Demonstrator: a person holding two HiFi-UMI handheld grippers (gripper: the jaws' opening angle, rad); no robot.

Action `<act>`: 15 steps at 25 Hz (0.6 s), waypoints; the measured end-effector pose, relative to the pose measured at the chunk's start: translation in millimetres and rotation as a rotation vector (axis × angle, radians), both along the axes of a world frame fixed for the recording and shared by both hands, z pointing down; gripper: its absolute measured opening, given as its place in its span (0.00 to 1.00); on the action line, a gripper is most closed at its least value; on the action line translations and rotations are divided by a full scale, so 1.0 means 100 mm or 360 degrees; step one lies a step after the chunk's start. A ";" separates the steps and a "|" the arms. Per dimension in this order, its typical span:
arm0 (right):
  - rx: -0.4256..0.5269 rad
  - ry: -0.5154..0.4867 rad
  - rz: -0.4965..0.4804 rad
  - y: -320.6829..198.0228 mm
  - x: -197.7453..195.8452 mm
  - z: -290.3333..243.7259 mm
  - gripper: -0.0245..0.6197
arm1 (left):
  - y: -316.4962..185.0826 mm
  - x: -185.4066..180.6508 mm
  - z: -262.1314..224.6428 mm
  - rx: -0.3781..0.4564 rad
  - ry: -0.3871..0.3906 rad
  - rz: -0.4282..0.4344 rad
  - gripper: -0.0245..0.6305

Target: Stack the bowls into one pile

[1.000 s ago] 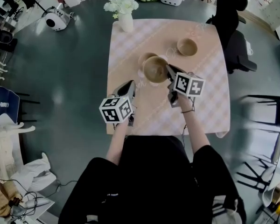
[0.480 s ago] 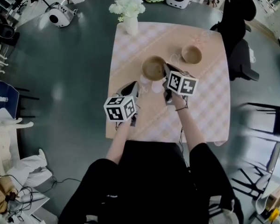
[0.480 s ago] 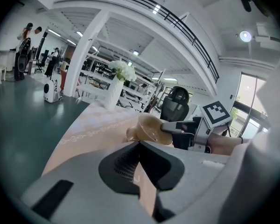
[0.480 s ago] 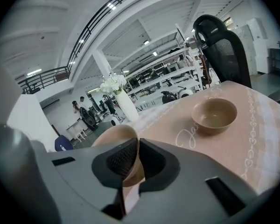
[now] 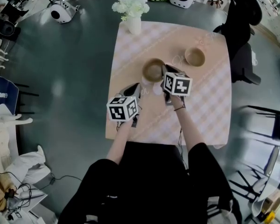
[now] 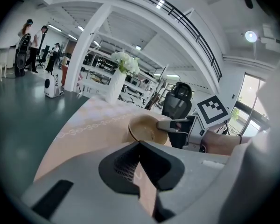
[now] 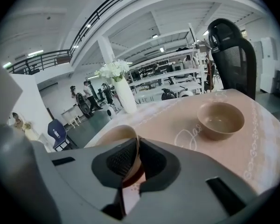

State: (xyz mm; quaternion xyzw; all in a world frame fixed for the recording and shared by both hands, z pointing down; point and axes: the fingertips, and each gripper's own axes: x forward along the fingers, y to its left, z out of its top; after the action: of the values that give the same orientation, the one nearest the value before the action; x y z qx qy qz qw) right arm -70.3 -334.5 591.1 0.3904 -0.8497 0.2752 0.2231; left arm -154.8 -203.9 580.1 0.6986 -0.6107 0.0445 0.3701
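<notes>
My right gripper is shut on the near rim of a tan bowl at the middle of the table. In the right gripper view that rim stands between the pads; the jaws have just been opening a little, with the rim still between them. The left gripper view shows the same bowl low over the cloth. Whether another bowl sits under it I cannot tell. A second tan bowl stands alone at the far right. My left gripper is shut and holds nothing, near and left of the held bowl.
The table carries a pink checked cloth. A white vase of white flowers stands at its far left corner. A black office chair is beside the table's far right. Grey floor lies all around.
The right gripper has carried its bowl left and down, over the bowl that showed behind it a second ago; that bowl no longer shows. The left gripper sank slightly.
</notes>
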 end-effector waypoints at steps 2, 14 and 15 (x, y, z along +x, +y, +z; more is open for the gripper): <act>0.0017 0.0019 -0.0006 -0.01 0.00 0.01 0.06 | 0.00 0.00 0.01 -0.0005 0.0003 0.0002 0.03; 0.0168 0.0191 -0.0166 0.03 -0.06 0.06 0.13 | -0.01 0.06 0.06 -0.0021 0.0020 0.0013 0.03; 0.0182 0.0209 -0.0168 0.03 -0.06 0.07 0.15 | -0.01 0.06 0.06 -0.0022 0.0021 0.0014 0.03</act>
State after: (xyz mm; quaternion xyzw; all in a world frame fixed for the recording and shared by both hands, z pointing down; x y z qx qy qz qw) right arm -76.1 -331.9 597.9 0.3744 -0.8670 0.1880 0.2698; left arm -148.9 -204.7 586.5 0.6990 -0.6048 0.0456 0.3788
